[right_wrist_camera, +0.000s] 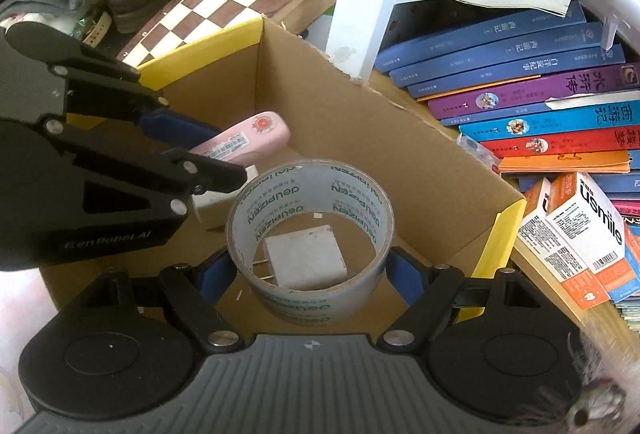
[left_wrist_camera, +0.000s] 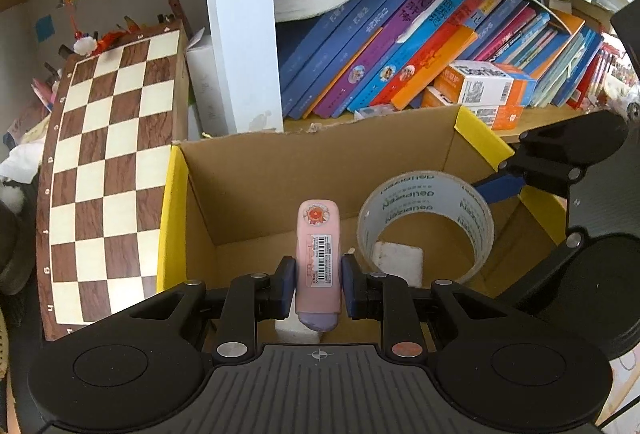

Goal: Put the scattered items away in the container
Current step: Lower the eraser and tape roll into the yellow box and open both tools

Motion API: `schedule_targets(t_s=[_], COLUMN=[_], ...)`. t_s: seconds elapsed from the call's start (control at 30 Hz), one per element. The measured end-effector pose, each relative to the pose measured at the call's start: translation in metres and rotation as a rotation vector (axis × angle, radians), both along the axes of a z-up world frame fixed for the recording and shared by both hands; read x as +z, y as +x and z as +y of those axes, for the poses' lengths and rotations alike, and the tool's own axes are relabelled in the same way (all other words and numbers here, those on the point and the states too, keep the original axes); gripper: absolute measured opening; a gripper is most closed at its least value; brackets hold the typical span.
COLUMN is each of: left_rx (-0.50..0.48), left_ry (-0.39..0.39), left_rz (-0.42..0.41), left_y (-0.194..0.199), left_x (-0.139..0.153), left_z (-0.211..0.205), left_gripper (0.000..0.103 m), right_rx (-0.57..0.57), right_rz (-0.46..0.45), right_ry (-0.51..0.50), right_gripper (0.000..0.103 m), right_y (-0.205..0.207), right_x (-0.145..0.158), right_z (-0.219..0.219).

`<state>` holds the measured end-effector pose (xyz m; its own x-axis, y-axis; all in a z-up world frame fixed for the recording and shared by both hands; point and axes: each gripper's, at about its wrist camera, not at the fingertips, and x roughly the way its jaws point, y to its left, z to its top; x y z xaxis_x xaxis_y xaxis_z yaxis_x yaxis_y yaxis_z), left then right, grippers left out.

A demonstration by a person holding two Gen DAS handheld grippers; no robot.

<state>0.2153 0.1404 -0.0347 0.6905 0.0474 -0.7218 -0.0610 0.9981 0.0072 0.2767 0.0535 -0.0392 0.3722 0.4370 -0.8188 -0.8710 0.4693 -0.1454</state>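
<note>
The left gripper [left_wrist_camera: 318,284] pinches a pink case [left_wrist_camera: 318,258] between its blue pads, the case's barcode label facing up and its purple end toward the camera. The right gripper [right_wrist_camera: 310,274] clamps a tape roll [right_wrist_camera: 310,234] across its outside, jaws spread wide around it, a pad pressed on each flank. Both tools hang inside the mouth of the box [left_wrist_camera: 248,173], a cardboard carton with yellow-taped rims; the case sits left of the tape, near it but apart.

On the box floor lie 2 white blocks: one [right_wrist_camera: 306,258] seen through the hole of the tape roll, and another [left_wrist_camera: 294,330] under the case, partly hidden by the left gripper.

Progress, as I judge it: the 2 white blocks look already stowed, and the 2 held things are over the box but not yet let go, so this reads as the dropping step. What remains is to release both and pull the tools out. Whether more loose things wait outside the box cannot be told; neither view shows the work surface in front.

Around the box: a chessboard [left_wrist_camera: 108,169] leans against its left side, a white post [left_wrist_camera: 240,21] stands behind it, and slanted books [left_wrist_camera: 400,45] with small cartons [left_wrist_camera: 480,85] fill the shelf at the right. The box is narrow for 2 tools at once, and the white blocks lie right under both drops; the tape could land tilted on 1.
</note>
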Motion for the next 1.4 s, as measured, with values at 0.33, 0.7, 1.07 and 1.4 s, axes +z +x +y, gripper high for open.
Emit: schedule_targets(t_s=[0.33,0.7,1.07,1.4], left_rx=[0.0,0.007,0.045,0.02], left_ry=[0.015,0.022,0.03,0.035], left_rz=[0.007,0.01,-0.036,-0.053], left_y=[0.002,0.003,-0.001,-0.007], left_x=[-0.002,-0.002,0.006,0.013], left_z=[-0.002,-0.001,0.004,0.001], left_gripper=[0.024,0.033,0.078,0.08], right_rx=[0.006,0.008,-0.002,0.0], right_rz=[0.001,-0.009,-0.033,-0.028], right_ry=[-0.009,-0.017,-0.034,-0.04], right_gripper=[0.08,0.08,0.081,0.081], right_y=[0.004,0.005,0.006,0.002], right_x=[-0.004,-0.005,-0.006,-0.006], right_z=[0.005,0.01,0.01,0.008])
